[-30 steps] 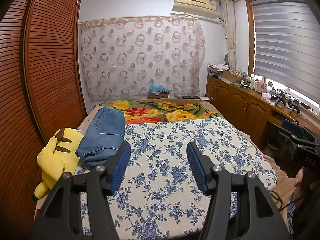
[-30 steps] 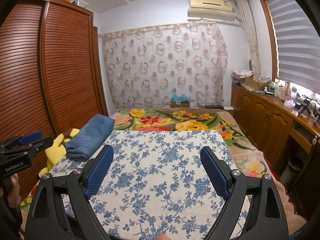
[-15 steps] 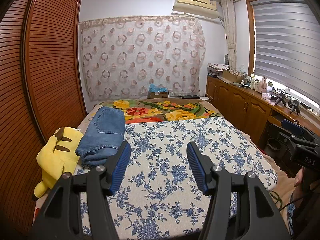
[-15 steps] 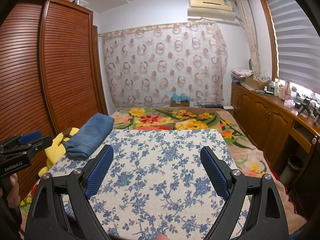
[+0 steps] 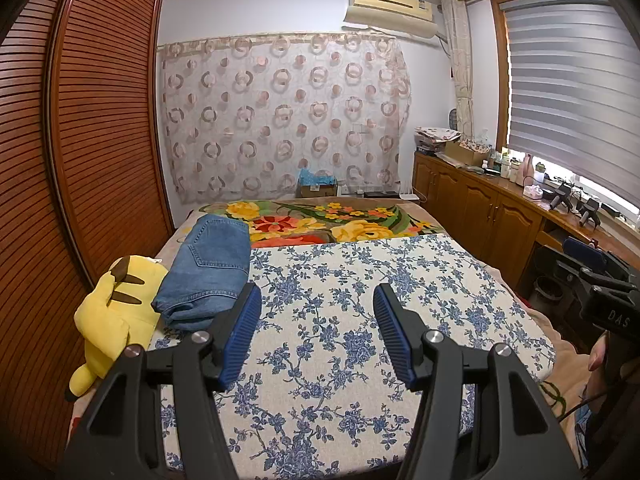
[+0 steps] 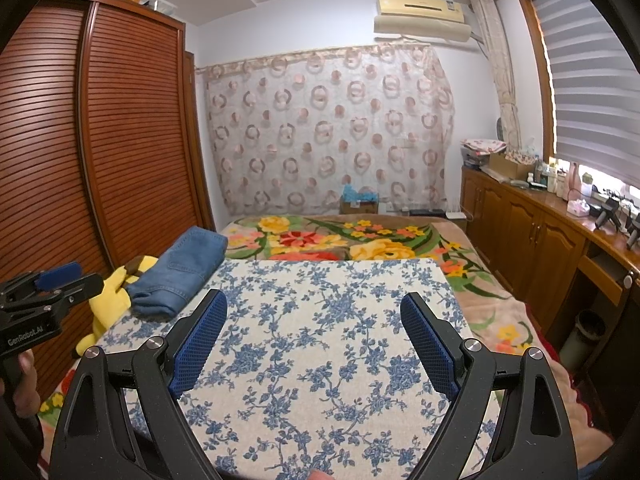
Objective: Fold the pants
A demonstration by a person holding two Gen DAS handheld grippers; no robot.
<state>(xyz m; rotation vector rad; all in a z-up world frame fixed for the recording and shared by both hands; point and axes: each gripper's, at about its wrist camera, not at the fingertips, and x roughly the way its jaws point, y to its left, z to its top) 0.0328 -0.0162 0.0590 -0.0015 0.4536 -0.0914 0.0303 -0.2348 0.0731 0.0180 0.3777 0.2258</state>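
Folded blue jeans (image 5: 208, 272) lie at the left side of the bed, also seen in the right wrist view (image 6: 180, 272). My left gripper (image 5: 318, 312) is open and empty, held above the blue-flowered board (image 5: 360, 360), to the right of the jeans and apart from them. My right gripper (image 6: 314, 316) is open and empty above the same board (image 6: 320, 360). The left gripper also shows at the left edge of the right wrist view (image 6: 44, 288).
A yellow plush toy (image 5: 112, 312) lies left of the jeans against the wooden wardrobe (image 5: 80, 160). A flowered blanket (image 5: 328, 220) covers the far bed. Wooden cabinets (image 5: 488, 216) with clutter line the right wall.
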